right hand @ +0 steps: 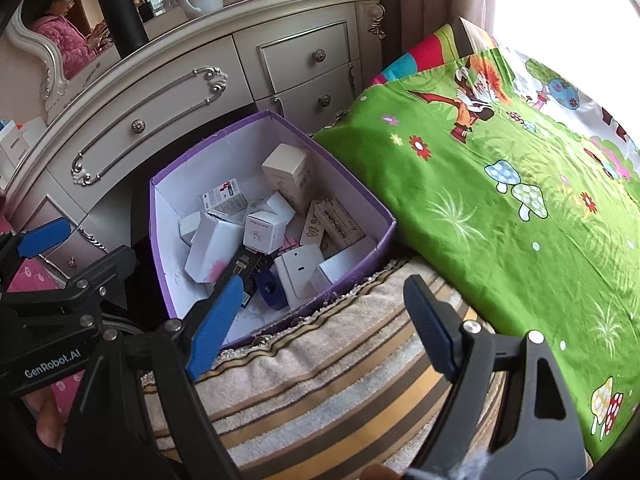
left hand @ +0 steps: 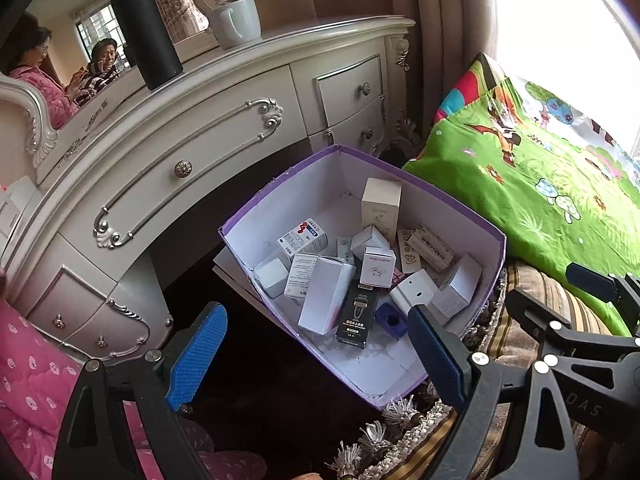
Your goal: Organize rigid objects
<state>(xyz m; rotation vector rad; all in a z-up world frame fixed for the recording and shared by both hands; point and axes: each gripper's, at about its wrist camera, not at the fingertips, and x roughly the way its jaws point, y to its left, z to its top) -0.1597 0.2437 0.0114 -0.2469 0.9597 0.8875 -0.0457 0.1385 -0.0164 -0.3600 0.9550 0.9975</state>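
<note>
A purple cardboard box (left hand: 494, 256) (right hand: 382, 228) with a white inside stands at the edge of the bed, partly overhanging. Several small packages lie jumbled in it: a tall cream carton (left hand: 381, 202) (right hand: 290, 174), a black carton (left hand: 357, 312), a white carton (left hand: 326, 300) (right hand: 212, 248), a blue cap-like piece (left hand: 390, 320) (right hand: 270, 290). My left gripper (left hand: 316, 360) hovers open just above the box's near wall, nothing between its fingers. My right gripper (right hand: 320, 328) is open over the striped towel (right hand: 320, 392), its left finger overlapping the box's near corner.
A cream dresser (left hand: 192, 148) (right hand: 160, 92) with drawers stands behind the box; a black flask (left hand: 146, 32) and white mug (left hand: 236, 22) sit on top by a mirror showing two people. A green cartoon quilt (left hand: 532, 184) (right hand: 500, 184) covers the bed to the right. Pink bedding (left hand: 32, 380) lies lower left.
</note>
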